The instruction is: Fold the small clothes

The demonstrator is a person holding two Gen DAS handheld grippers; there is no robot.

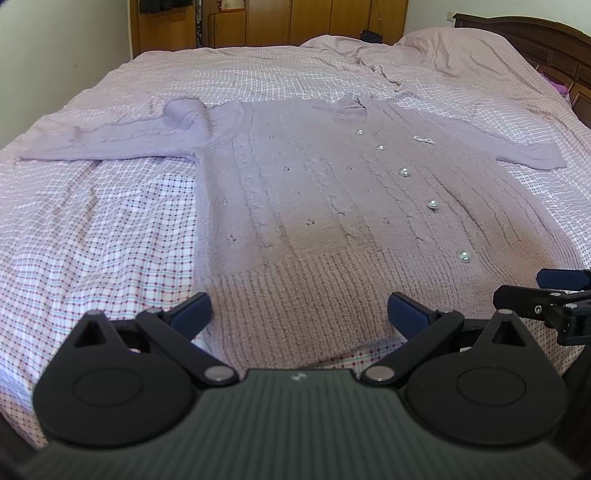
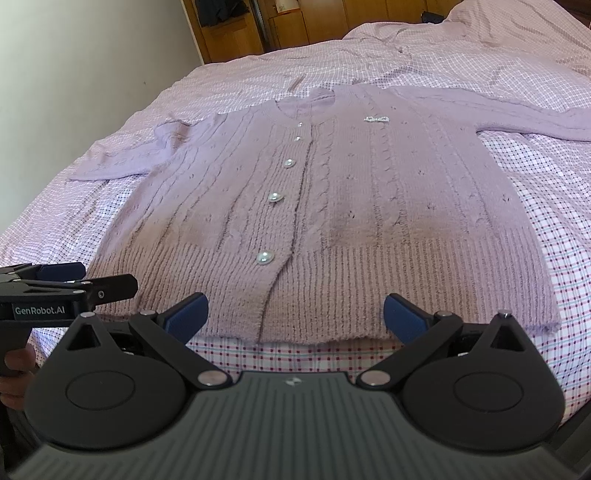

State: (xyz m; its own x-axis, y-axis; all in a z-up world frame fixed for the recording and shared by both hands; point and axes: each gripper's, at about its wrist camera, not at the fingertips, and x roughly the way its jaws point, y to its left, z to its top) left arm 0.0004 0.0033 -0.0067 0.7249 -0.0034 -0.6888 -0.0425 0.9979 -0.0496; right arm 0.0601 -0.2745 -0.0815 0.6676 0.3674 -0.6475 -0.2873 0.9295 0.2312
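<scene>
Looking at it, nothing's folded yet: the lilac cardigan (image 2: 332, 192) lies flat, buttoned, sleeves out, on the checked bedsheet (image 1: 92, 236). My left gripper (image 1: 299, 314) and right gripper (image 2: 295, 314) both hover at the hem, jaws wide apart, holding nothing. Whole fold's left.

A wide bed (image 1: 110, 229) fills the room, covered by a rumpled pink-and-white checked sheet (image 1: 258, 70) that bunches into folds toward its head. At that end stands a dark carved wooden headboard (image 1: 535, 40). Beyond the bed's far side runs a row of honey-brown wooden wardrobes (image 1: 280, 22), one section open with dark clothes (image 2: 221, 13) hanging inside. Left of the wardrobes rises a plain pale wall (image 2: 92, 74). Soft daylight lies evenly across the bedding.
</scene>
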